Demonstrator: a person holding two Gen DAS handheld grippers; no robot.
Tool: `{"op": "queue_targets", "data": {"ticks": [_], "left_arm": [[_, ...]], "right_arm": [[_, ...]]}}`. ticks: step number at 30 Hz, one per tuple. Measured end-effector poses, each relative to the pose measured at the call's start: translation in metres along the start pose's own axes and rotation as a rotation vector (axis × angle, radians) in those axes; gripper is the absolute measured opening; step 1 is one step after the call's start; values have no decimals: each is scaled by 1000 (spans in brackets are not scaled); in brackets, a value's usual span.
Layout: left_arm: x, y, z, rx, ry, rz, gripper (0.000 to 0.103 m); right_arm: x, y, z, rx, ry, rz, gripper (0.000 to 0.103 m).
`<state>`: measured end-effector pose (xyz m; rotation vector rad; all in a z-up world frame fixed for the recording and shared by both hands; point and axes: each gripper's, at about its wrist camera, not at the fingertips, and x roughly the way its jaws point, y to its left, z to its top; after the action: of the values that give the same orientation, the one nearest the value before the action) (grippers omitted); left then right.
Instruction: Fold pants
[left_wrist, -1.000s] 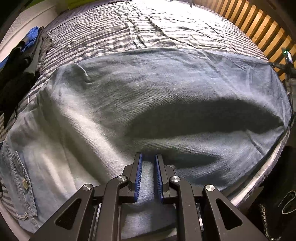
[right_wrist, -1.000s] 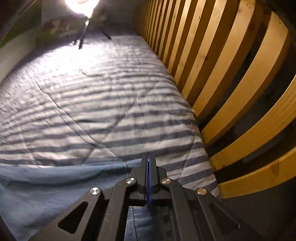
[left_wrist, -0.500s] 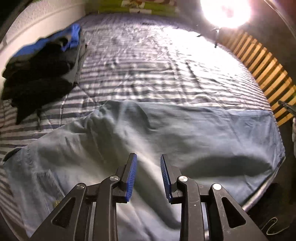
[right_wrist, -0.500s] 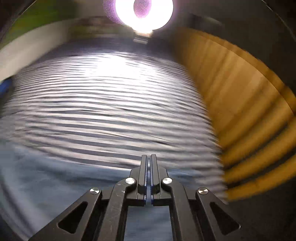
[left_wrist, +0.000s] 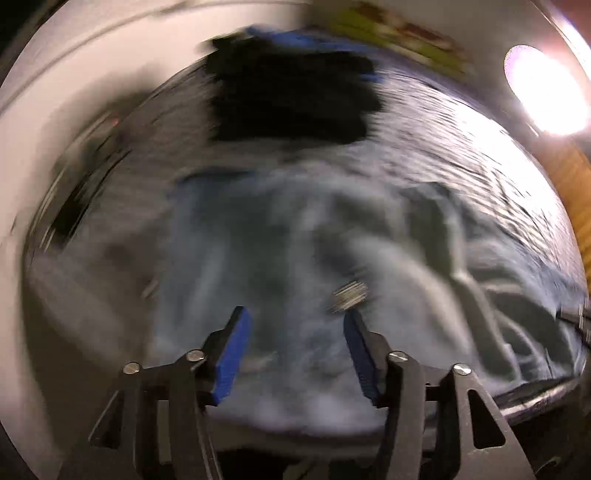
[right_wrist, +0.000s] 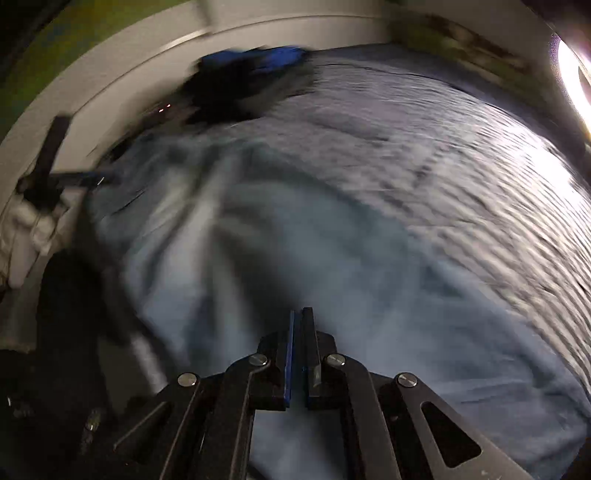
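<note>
Opening over jeans (left_wrist: 295, 258), left tongs (left_wrist: 295, 325) hold nothing; right tongs (right_wrist: 298, 317) closed, empty.

Striped bed (left_wrist: 461, 147): jeans (left_wrist: 295, 240), dark clothes (left_wrist: 291, 99).

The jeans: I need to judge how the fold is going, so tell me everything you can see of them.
The jeans are faded light-blue denim, spread rumpled across the striped bedspread, with long ridges and creases. Motion blur hides seams and pockets. A dark clothes pile lies just beyond them. The left gripper, jaws opening, holds no cloth; the right gripper is shut above them, gripping nothing visible.
</note>
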<state>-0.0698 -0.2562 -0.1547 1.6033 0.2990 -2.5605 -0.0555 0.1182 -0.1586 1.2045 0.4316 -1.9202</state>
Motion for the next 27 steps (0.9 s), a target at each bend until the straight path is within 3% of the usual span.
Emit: {"op": "queue_targets", "data": {"ticks": [3,6,11,14,21,23,25,27], "left_arm": [[3,40,-22,-120,32,15,60],[1,56,-36,-149,37,15,60],[-1,70,-39,-201,8,-17,61],[-11,87,-38,-285,-33,-13,74],[28,91,-34,-310,86,-6,75],[33,87,-35,-308,71,10,63],[27,82,-33,-277,41,66,26],[19,85,-31,-282,28,79,16]], "right_arm": [[10,42,-3,-56,11,39,7],[24,65,-5,-83,46,32,8],[45,62,-12,-64,106,-31,10],[47,56,-16,-48,121,-52,10],[43,55,-16,-30,113,-58,12],[39,51,-16,-8,104,-61,12],[33,42,-15,21,98,-84,13],[29,29,-17,58,101,-125,17]]}}
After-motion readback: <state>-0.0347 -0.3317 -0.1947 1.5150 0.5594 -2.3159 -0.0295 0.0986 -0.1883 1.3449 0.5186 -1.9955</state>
